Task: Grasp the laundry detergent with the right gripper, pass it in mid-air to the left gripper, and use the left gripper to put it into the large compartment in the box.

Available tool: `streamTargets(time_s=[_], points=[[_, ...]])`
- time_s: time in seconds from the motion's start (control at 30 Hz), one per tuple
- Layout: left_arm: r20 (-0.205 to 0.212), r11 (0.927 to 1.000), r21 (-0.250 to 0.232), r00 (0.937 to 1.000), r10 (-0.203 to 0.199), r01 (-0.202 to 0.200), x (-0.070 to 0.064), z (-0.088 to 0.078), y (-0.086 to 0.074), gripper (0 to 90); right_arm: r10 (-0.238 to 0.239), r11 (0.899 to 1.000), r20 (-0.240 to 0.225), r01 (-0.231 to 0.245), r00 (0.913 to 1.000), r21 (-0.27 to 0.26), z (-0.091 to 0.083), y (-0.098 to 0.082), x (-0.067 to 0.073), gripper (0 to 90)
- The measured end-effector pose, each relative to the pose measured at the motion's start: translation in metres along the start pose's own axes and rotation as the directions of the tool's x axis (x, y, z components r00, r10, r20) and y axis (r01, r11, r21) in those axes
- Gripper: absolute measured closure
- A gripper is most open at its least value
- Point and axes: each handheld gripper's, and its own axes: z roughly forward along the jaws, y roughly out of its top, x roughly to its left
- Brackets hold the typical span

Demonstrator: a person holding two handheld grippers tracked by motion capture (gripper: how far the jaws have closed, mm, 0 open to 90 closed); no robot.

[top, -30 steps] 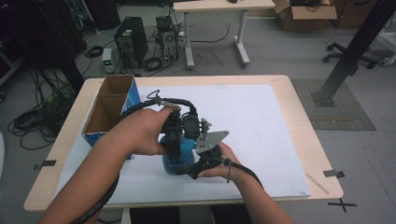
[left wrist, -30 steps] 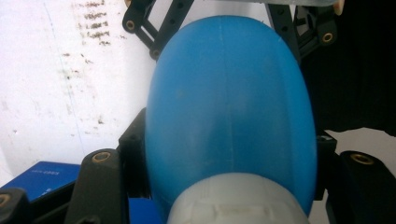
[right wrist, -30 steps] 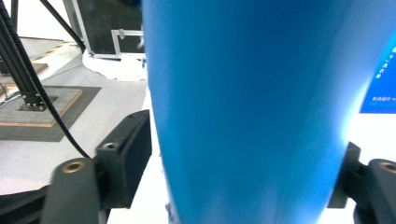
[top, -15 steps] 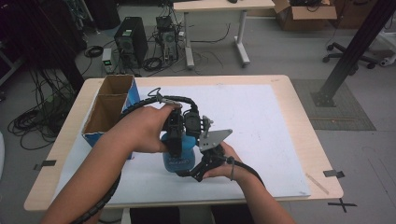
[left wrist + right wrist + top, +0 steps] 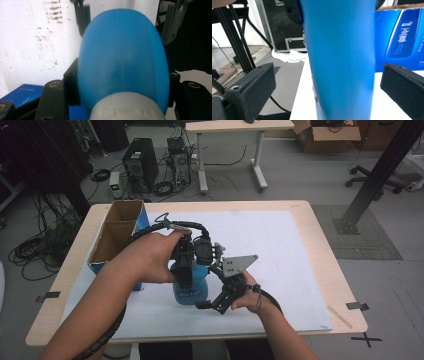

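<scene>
A blue plastic bottle point(image 5: 189, 291) stands upright on the white sheet point(image 5: 285, 245) near the table's front. My left gripper point(image 5: 186, 269) comes down from above and is shut on the bottle's upper part; in the left gripper view the blue body point(image 5: 122, 55) and its white cap lie between jaws that press on both sides. My right gripper point(image 5: 206, 303) reaches in low from the right. In the right gripper view the bottle point(image 5: 339, 57) stands between wide-set jaws with a gap on each side, so that gripper is open.
An open cardboard box point(image 5: 117, 232) with blue printed sides stands at the table's left, just behind the left hand. The same box point(image 5: 399, 37) rises behind the bottle in the right gripper view. Computer towers and cables sit on the floor beyond the table.
The right hand and its grey plate have shifted slightly to the right. The bottle and the left gripper have stayed in place.
</scene>
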Motion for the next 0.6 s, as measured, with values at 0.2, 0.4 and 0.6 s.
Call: streamTargets(time_s=[0.2, 0.4, 0.6], points=[[0.001, 0.9974, 0.004, 0.9974, -0.072, 0.072, 0.005, -0.005, -0.005, 38.3, -0.048, 0.997, 0.033, 0.046, 0.9983, 0.055, -0.025, 0.009, -0.003, 0.1], [0.032, 0.9822, -0.004, 0.9817, -0.188, 0.188, 0.015, -0.012, -0.01, 38.3, -0.079, 0.99, 0.086, 0.068, 0.9931, 0.127, -0.048, 0.018, -0.009, 0.1], [0.027, 0.9602, -0.008, 0.9599, -0.279, 0.279, 0.023, -0.019, -0.015, 38.3, -0.107, 0.976, 0.14, 0.077, 0.9843, 0.205, -0.076, 0.026, -0.016, 0.1]])
